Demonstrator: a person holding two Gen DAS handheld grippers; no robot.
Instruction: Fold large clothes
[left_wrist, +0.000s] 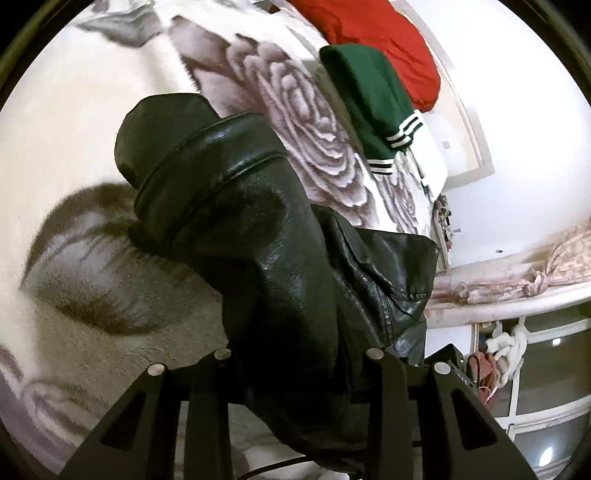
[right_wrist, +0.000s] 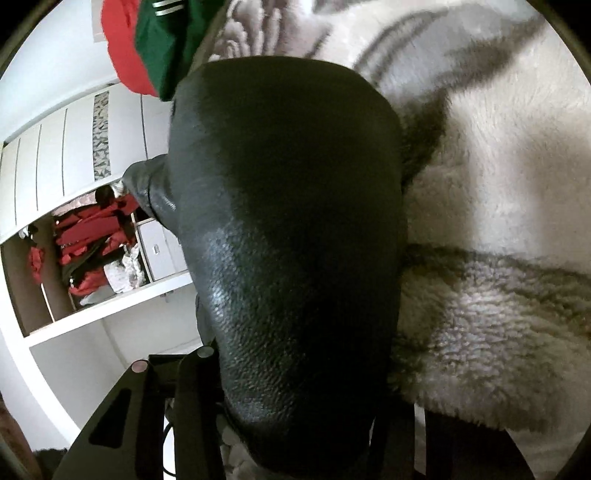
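A black leather jacket (left_wrist: 266, 236) hangs bunched in front of the left wrist camera, its stitched hem raised over the bed. My left gripper (left_wrist: 297, 354) is shut on it, with leather packed between both fingers (left_wrist: 207, 406). In the right wrist view another part of the same jacket (right_wrist: 288, 229) fills the middle as a smooth dark bulge. My right gripper (right_wrist: 295, 369) is shut on that part. Only its left finger (right_wrist: 195, 398) shows; the other is hidden behind the leather.
A fluffy cream blanket with grey roses (left_wrist: 92, 110) covers the bed below. A folded green garment with white stripes (left_wrist: 369, 99) and a red one (left_wrist: 376, 40) lie at its far edge. A white wardrobe (right_wrist: 74, 147) holding red clothes (right_wrist: 92, 240) stands beside the bed.
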